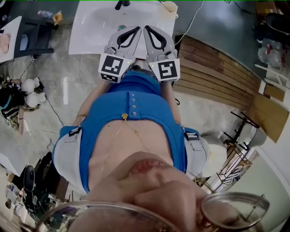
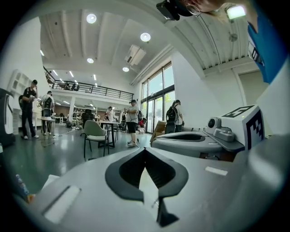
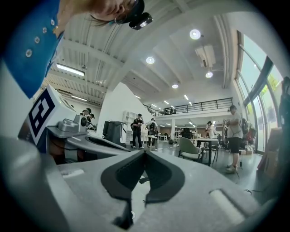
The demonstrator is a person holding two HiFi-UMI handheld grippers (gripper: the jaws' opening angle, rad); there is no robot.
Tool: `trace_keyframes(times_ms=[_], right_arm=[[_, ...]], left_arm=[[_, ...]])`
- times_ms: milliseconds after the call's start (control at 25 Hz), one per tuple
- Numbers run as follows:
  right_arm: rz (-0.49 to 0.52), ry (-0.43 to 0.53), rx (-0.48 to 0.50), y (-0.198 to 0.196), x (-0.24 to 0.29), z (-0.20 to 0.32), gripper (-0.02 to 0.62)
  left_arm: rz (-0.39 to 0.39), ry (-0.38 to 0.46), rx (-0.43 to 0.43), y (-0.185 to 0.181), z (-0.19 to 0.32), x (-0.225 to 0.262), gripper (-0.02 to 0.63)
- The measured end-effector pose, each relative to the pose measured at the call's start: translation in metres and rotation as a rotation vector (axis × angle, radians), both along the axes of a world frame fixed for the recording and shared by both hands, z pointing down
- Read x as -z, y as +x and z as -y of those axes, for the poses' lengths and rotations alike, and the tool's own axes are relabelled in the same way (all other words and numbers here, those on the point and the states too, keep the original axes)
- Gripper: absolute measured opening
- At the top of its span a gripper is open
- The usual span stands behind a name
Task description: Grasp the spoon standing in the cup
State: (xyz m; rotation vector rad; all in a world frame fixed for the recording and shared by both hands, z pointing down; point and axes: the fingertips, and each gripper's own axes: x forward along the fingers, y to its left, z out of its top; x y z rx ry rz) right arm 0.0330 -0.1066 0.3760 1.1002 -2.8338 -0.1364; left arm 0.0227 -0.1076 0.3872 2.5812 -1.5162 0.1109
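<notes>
The left gripper point(image 1: 137, 29) and the right gripper point(image 1: 146, 28) were held side by side close against the person's blue shirt point(image 1: 131, 106), marker cubes nearest the body. In the left gripper view the left gripper point(image 2: 145, 149) was seen with its jaws brought together at the tips and nothing between them. The right gripper point(image 3: 144, 152) was found in the same condition in its own view, closed and empty.

In the head view both grippers were directed toward 12 o'clock, at the white table point(image 1: 93, 31). A cream cup point(image 1: 170, 6) was seen at the table's corner, at about 1 o'clock from the right gripper and well apart from it. The spoon could not be resolved; its long axis was presumed upright from the task wording. The right gripper was judged the nearer. The cup was shown in neither gripper view.
</notes>
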Motion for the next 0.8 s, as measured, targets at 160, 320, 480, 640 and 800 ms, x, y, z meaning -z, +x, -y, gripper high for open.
trace_keyframes(times_ms=[160, 320, 480, 640, 800], right_arm=[[-0.011, -0.005, 0.022, 0.010, -0.005, 0.007, 0.002], [-0.017, -0.009, 0.045, 0.013, -0.012, 0.012, 0.002], [-0.014, -0.015, 0.041, 0.013, -0.014, 0.013, 0.002], [-0.016, -0.022, 0.021, 0.008, -0.016, 0.016, 0.002], [-0.018, -0.033, -0.022, 0.006, -0.019, 0.021, 0.002]], left_arm=[[0.008, -0.007, 0.018, 0.009, 0.006, -0.004, 0.000], [0.012, 0.000, 0.033, 0.012, 0.011, -0.009, 0.000], [0.020, -0.012, 0.034, 0.009, 0.010, -0.016, 0.000], [0.017, -0.021, 0.018, 0.004, 0.014, -0.019, 0.000], [0.013, -0.024, -0.029, 0.002, 0.019, -0.022, 0.000]])
